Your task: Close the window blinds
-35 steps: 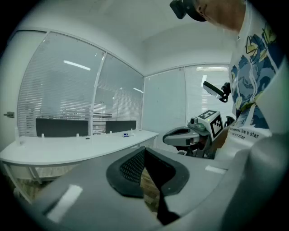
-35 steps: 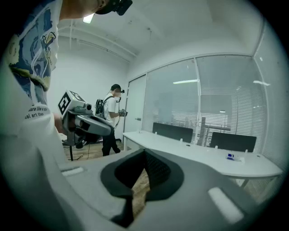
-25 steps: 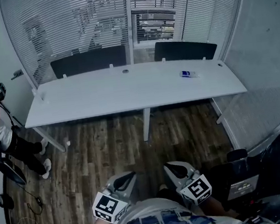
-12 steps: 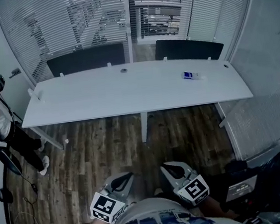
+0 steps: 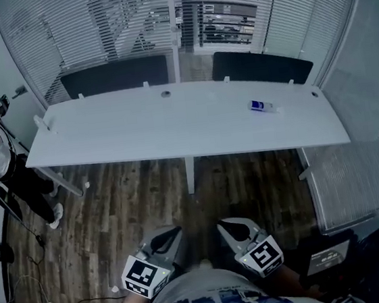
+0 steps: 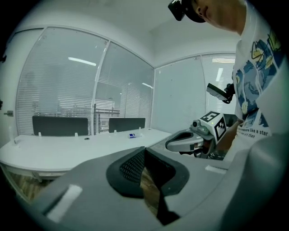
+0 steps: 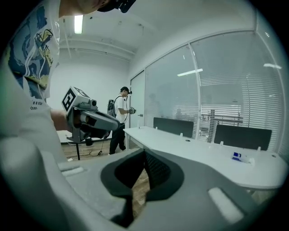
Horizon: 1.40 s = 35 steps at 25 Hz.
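White slatted window blinds (image 5: 128, 32) hang across the glass wall straight ahead of me, on the far side of a long white desk (image 5: 173, 125) that stands between them and my hands. Both tools sit low and close to my body over the wood-plank floor (image 5: 128, 209), well apart from the blinds. The left gripper (image 5: 165, 237) has its jaws pressed together with nothing between them, and its own view confirms this (image 6: 144, 151). The right gripper (image 5: 232, 227) is likewise closed and empty (image 7: 144, 155).

The two tips are about level with each other, so I judge neither hand clearly nearer. The left lines up more with the left pane, the right with the right pane, either side of the white upright frame post (image 5: 174, 27).

The slats run side to side, long axis level, and each blind hangs as a flat upright sheet facing me. Near the middle I can see shelving through them, so I judge those slats to be tilted partly open. I cannot make out any wand or cord from here.

Two dark low screens (image 5: 113, 76) stand along the desk's far edge, just in front of the blinds. Reaching them means going over or round the desk.
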### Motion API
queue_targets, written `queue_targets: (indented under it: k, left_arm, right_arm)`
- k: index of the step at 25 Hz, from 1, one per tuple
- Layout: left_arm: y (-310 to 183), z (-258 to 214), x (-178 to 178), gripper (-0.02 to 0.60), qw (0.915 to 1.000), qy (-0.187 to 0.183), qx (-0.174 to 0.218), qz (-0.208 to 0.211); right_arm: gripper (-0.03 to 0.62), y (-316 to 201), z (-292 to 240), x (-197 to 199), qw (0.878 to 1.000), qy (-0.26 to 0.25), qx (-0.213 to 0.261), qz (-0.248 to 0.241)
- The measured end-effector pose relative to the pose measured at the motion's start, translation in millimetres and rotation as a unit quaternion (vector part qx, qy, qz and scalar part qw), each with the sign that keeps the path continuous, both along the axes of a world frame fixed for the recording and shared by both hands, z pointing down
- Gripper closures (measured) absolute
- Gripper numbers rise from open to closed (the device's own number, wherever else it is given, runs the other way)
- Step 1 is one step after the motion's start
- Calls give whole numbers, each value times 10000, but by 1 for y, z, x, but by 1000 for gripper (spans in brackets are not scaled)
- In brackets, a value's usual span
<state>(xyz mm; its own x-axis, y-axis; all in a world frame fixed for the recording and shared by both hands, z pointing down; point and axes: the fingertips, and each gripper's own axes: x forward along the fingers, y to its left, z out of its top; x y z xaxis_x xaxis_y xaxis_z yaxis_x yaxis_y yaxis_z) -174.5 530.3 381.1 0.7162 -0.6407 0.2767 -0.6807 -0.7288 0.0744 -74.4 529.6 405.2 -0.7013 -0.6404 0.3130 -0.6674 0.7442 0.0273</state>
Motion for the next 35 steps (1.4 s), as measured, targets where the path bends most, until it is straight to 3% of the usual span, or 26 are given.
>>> queue_targets:
  k: [6, 11, 24, 31, 35]
  left_arm:
    - [-31, 1, 11, 577, 10000, -34, 10, -51]
    - [-86, 8, 9, 577, 10000, 34, 11, 42]
    - [-237, -3, -18, 577, 9972, 131, 305, 665]
    - [-291, 5, -52, 577, 9964, 78, 286, 789]
    - [-313, 9, -55, 577, 9961, 76, 280, 835]
  right_arm:
    - [591, -27, 15, 21, 9999, 60, -84, 44]
    - [591, -73, 15, 17, 9997, 30, -59, 219]
    - [591, -219, 3, -15, 9967, 98, 92, 795]
    - [591, -280, -10, -51, 9949, 79, 129, 1002]
    - [591, -300, 0, -49, 9943, 201, 101, 1043]
